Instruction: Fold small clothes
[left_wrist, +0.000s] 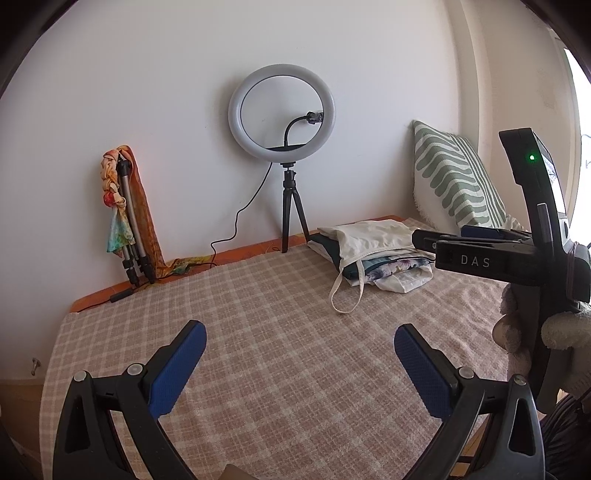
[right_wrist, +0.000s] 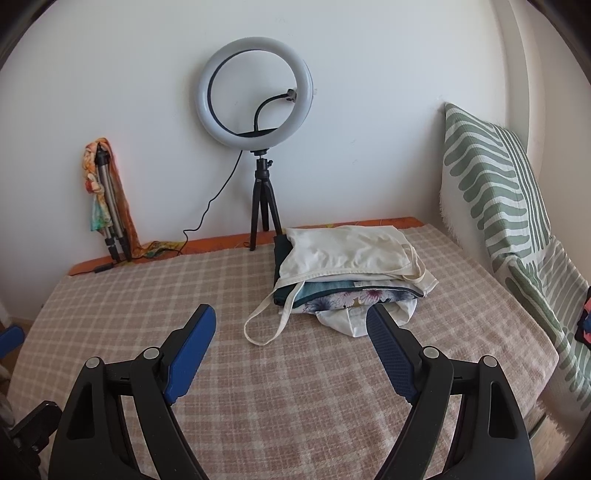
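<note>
A small stack of folded clothes (right_wrist: 347, 273) lies on the checked bed cover (right_wrist: 229, 369) at the far right, a white top with loose straps uppermost, teal and floral pieces under it. The same stack (left_wrist: 369, 251) shows in the left wrist view. My right gripper (right_wrist: 293, 332) hovers open just in front of the stack, its right blue pad (right_wrist: 391, 354) overlapping the white cloth at the stack's near edge in the picture. My left gripper (left_wrist: 299, 347) is open over bare cover, nothing between its pads. The right gripper's body (left_wrist: 517, 254) shows at the right edge of the left wrist view.
A ring light on a small black tripod (right_wrist: 258, 147) stands at the wall behind the stack, its cable trailing left. A folded tripod wrapped in a colourful scarf (right_wrist: 107, 206) leans on the wall at the left. Green-striped pillows (right_wrist: 498, 192) stand along the right edge.
</note>
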